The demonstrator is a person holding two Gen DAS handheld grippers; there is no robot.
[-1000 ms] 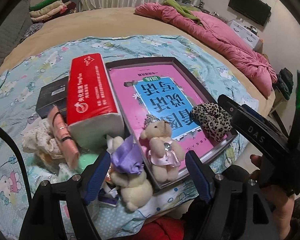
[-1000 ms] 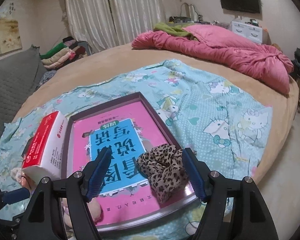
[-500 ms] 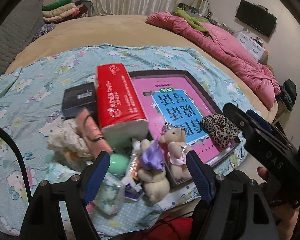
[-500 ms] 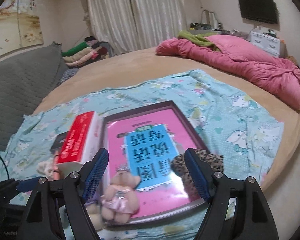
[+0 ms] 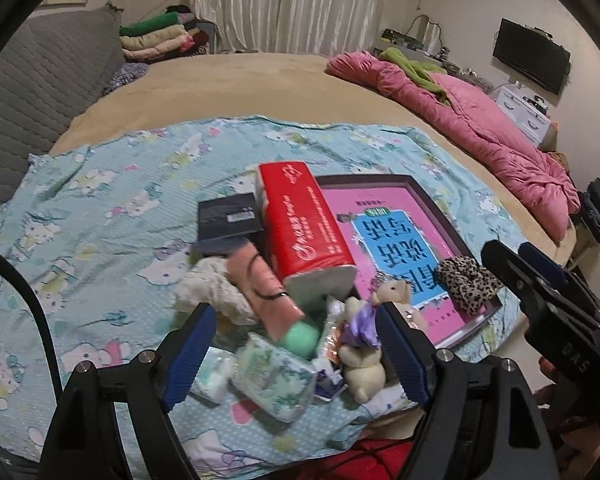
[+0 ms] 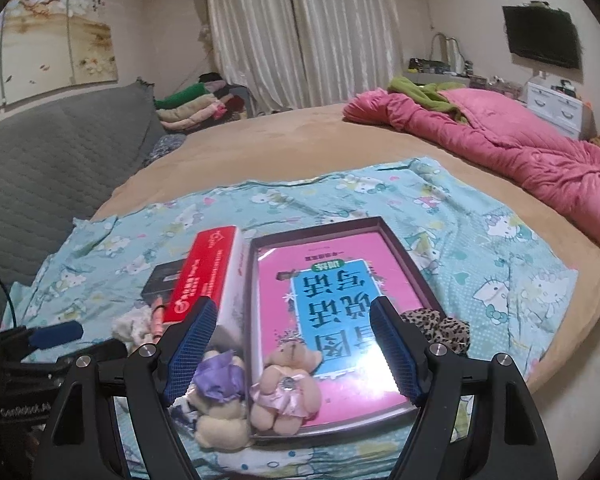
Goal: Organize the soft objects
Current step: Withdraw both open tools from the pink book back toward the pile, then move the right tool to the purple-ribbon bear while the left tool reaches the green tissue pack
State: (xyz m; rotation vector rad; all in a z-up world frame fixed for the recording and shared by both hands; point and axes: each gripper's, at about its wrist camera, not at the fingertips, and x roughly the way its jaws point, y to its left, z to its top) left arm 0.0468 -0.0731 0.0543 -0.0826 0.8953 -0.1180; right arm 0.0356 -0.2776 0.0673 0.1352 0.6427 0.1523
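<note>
Clutter fills the left wrist view: our left gripper [image 5: 296, 350] hangs over a heap on the cartoon-print sheet [image 5: 100, 208], its blue fingers [image 5: 190, 356] apart and opening wider, clamped on nothing. Under it we see a floral tissue pack [image 5: 276, 380], a green ball [image 5: 300, 334], a pink tube [image 5: 264, 288] and a cream lace scrunchie [image 5: 212, 290]. A red tissue pack [image 5: 304, 232] lies over these, with a black box [image 5: 228, 220] behind it. A purple-dressed bear [image 5: 360, 344] lies just outside the dark tray [image 5: 428, 196], touching its near corner. Inside the tray, on the pink book [image 5: 392, 236], we see a pink-dressed bear [image 5: 398, 294] and a leopard scrunchie [image 5: 466, 284]. The right gripper's arm reaches in from the right edge.

From the right wrist view, our right gripper [image 6: 294, 352] hangs above the tray's [image 6: 404, 252] near left corner, fingers [image 6: 192, 348] spread and empty. The pink-dressed bear [image 6: 286, 392] lies inside the tray on the book's [image 6: 324, 312] near edge; the purple-dressed bear [image 6: 220, 396] lies just beside it, outside the wall. The leopard scrunchie [image 6: 440, 326] sits at the tray's right side, partly hidden by a finger, so we cannot be sure whether it rests fully inside. The red tissue pack [image 6: 208, 276] lies along the tray's left wall.
</note>
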